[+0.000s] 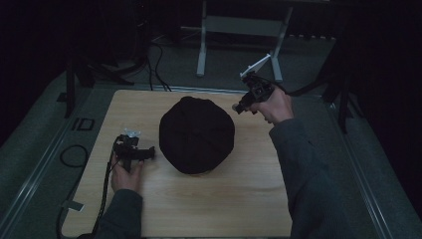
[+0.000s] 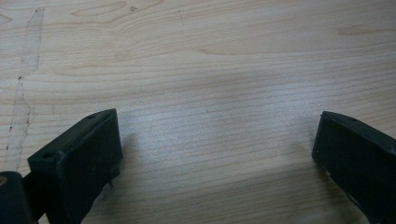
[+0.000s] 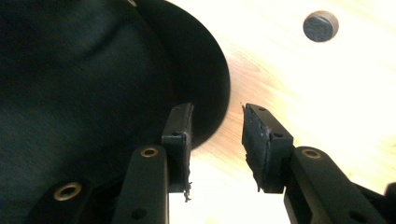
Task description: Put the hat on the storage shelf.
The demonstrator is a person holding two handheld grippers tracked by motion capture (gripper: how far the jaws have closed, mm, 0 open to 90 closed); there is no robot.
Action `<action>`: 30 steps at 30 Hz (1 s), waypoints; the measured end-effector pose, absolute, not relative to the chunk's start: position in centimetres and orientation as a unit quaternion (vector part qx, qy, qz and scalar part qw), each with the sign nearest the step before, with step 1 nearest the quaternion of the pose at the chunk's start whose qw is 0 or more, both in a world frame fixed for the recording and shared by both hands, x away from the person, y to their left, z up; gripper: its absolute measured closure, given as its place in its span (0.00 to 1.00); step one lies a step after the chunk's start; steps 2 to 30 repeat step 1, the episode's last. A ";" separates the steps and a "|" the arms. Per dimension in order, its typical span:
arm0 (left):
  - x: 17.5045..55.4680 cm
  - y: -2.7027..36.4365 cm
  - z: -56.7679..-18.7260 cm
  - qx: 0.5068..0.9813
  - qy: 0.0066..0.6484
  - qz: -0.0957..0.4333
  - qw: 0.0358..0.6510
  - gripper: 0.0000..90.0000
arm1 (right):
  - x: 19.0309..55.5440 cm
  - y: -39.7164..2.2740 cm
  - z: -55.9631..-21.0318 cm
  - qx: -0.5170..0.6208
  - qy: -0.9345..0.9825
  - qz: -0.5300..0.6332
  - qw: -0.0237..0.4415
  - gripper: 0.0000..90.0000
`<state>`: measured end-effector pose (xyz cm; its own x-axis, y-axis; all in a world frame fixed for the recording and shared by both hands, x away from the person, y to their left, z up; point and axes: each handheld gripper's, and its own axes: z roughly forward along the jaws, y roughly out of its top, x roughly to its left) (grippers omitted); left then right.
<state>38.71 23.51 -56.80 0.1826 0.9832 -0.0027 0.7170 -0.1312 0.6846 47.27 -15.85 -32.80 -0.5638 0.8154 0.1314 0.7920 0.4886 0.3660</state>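
Observation:
A black cap [image 1: 196, 134] lies crown-up in the middle of the wooden table [image 1: 224, 199]. My left gripper [image 1: 149, 153] rests low on the table just left of the cap, apart from it. Its jaws [image 2: 217, 135] stand wide open over bare wood. My right gripper [image 1: 239, 107] hangs at the cap's far right edge, tilted down toward it. In the right gripper view the cap [image 3: 93, 70] lies to the left, its curved rim just beyond the left jaw. The right gripper [image 3: 217, 112] stands partly open with only table between its pads.
A dark round plug [image 3: 320, 26] sits in the tabletop beyond the cap's rim. Behind the table stands a grey metal frame [image 1: 201, 45]. Cables [image 1: 74, 154] loop on the floor at the left. A metal rail [image 1: 45, 154] runs along the table's left side.

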 end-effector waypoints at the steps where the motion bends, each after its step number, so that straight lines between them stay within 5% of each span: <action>1: 38.7 23.5 -56.8 0.715 0.595 0.234 0.284 0.01 | 47.3 -15.8 -32.8 0.466 0.862 0.196 0.030 0.70; 30: 38.7 23.5 -56.8 0.715 0.595 0.234 0.284 0.01 | 47.3 -15.8 -32.8 0.466 0.862 0.196 0.030 0.70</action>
